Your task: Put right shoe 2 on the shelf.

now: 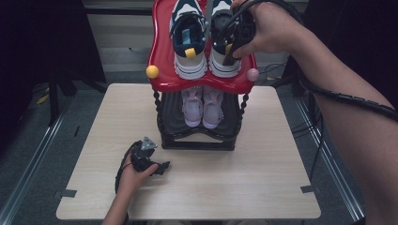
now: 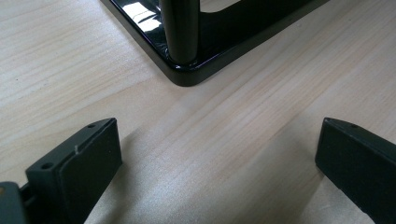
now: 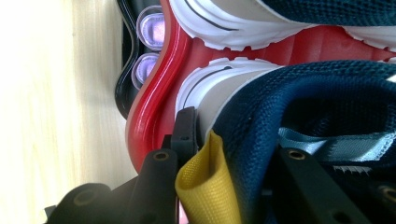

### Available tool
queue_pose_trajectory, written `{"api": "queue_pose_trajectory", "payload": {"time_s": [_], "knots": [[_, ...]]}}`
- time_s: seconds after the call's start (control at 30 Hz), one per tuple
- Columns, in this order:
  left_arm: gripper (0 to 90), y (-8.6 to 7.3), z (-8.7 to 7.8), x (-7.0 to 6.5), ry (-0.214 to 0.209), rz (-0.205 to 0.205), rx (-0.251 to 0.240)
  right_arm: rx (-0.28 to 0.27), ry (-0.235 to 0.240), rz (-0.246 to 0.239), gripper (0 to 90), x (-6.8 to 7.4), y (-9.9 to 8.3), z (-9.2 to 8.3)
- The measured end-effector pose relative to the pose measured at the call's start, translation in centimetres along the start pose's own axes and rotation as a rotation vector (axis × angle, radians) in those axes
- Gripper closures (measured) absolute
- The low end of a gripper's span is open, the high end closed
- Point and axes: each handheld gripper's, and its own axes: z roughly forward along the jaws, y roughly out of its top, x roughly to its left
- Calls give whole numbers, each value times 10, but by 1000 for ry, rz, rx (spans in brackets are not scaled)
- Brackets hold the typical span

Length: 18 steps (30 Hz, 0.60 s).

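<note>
Two navy-and-white sneakers stand side by side on the red top shelf (image 1: 162,56) of a small shoe rack. My right gripper (image 1: 233,49) is shut on the heel collar of the right sneaker (image 1: 224,65). In the right gripper view one jaw lies outside the heel and the other inside the navy collar (image 3: 299,98), beside a yellow pull tab (image 3: 205,182). The left sneaker (image 1: 187,37) stands free next to it. My left gripper (image 1: 162,168) rests on the table in front of the rack and is open, with bare wood between its jaws (image 2: 219,135).
A pair of lilac shoes (image 1: 202,105) sits on the black lower shelf, toes forward. The rack's black base corner (image 2: 187,70) lies just ahead of the left gripper. The light wooden table (image 1: 263,164) has free room in front and at both sides.
</note>
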Motion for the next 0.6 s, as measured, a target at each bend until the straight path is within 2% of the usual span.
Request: {"api": "queue_pose_trajectory", "payload": {"time_s": [0.3,0.4,0.6], "knots": [[0,0,0,0,-2,-5,-1,-13,-3,12,696,0,1,1],[0,0,0,0,0,0,0,-14,1,3,696,0,2,1],[0,0,0,0,-1,0,0,-20,10,20,695,1,3,1]]}}
